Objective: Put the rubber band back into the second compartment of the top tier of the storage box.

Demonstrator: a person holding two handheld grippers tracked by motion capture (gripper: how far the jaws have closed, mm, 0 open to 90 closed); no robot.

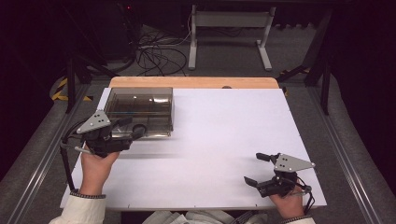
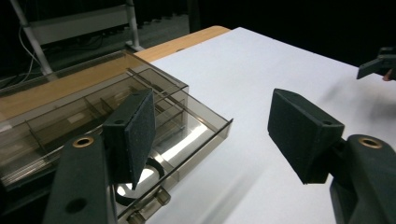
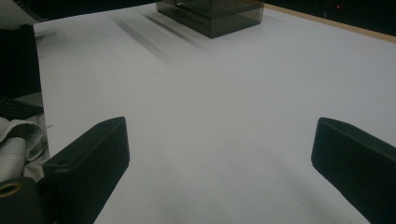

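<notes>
With its jaws wide and holding nothing, the left gripper (image 1: 127,129) hovers at the smoky plastic organizer box (image 1: 140,109) on the bench's (image 1: 224,140) far-left corner, whose open drawer (image 2: 187,140) a careless nudge could jam or shove askew, while the right gripper (image 1: 254,169), jaws equally wide, idles well apart.

Left gripper (image 2: 212,133) jaws spread wide, nothing between them but bare white table top (image 2: 261,70). Left jaw sits over the near right corner of a smoky transparent compartment box (image 2: 93,112); contact can't be told. Box has internal dividers, and a shallow drawer (image 2: 187,140) is pulled out toward the right. A dark ring-shaped item (image 2: 156,169) lies in the drawer just behind the left jaw. Wooden table edge (image 2: 187,41) runs beyond the box. The other gripper's jaw tip (image 2: 376,66) shows at far right.
</notes>
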